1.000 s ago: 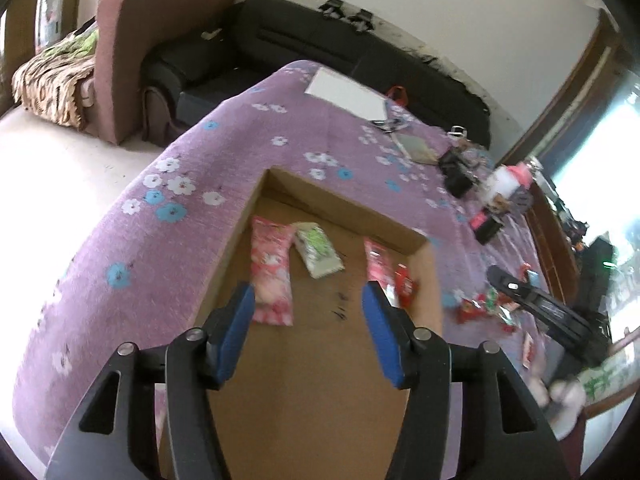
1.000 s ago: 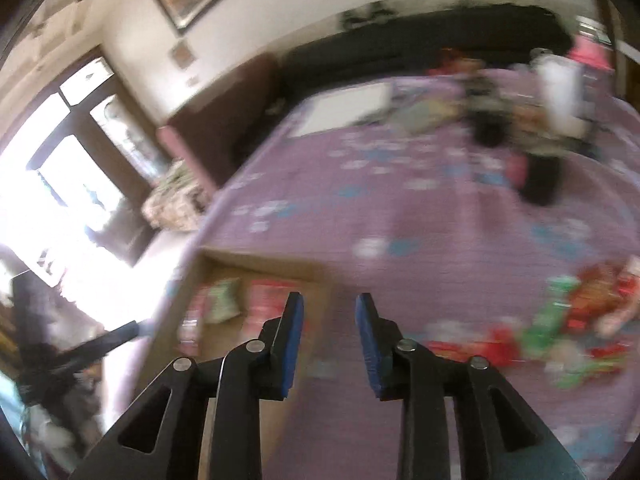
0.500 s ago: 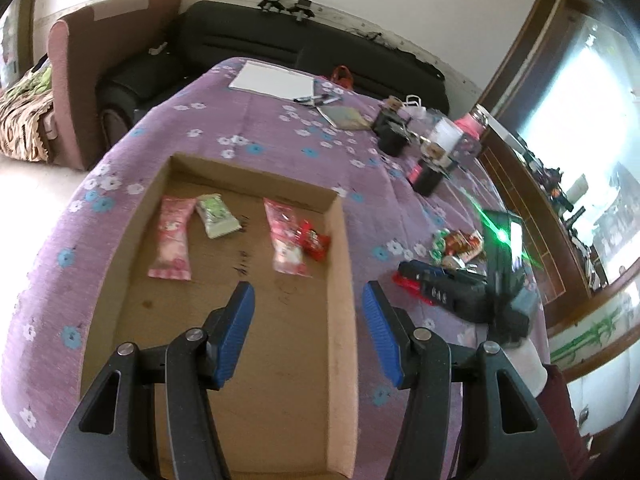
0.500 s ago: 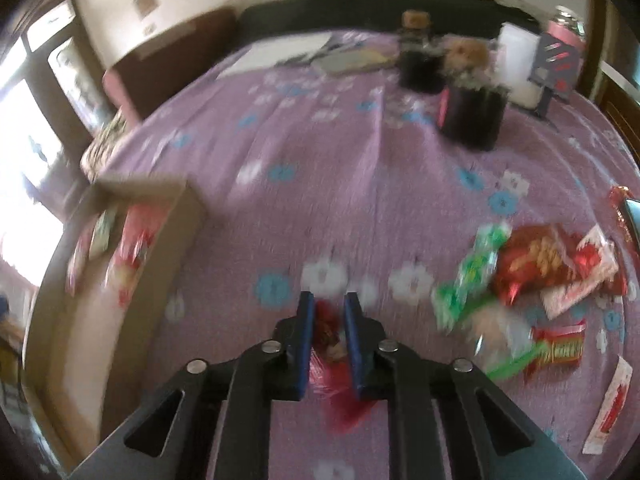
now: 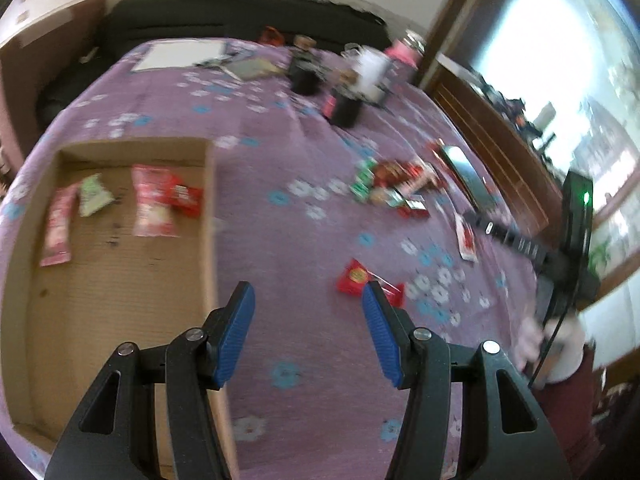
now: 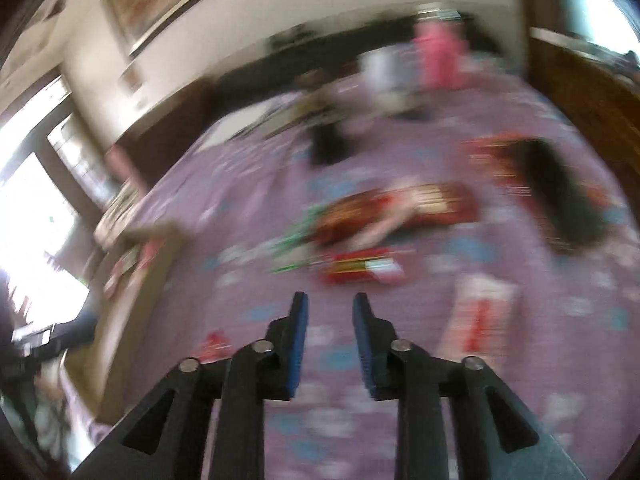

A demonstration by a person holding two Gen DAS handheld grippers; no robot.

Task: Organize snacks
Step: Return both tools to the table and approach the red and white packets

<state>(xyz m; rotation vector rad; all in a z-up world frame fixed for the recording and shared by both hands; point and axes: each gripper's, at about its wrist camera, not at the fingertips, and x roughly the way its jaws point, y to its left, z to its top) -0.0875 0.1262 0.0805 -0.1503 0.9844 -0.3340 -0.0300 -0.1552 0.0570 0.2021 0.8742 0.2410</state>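
1. Purple flowered tablecloth (image 5: 304,128) spreads beneath both grippers.
2. Cardboard box (image 5: 210,240) lies left of the left gripper (image 5: 308,328), four snack packets inside.
3. Loose snack pile (image 5: 392,188) sits well beyond its fingers.
4. Red packet (image 5: 354,278) lies just past the right fingertip.
5. Left gripper gapes wide, empty.
6. Right gripper (image 6: 327,328), blurred, stands part-open, empty; another red packet (image 6: 362,270) lies just ahead.
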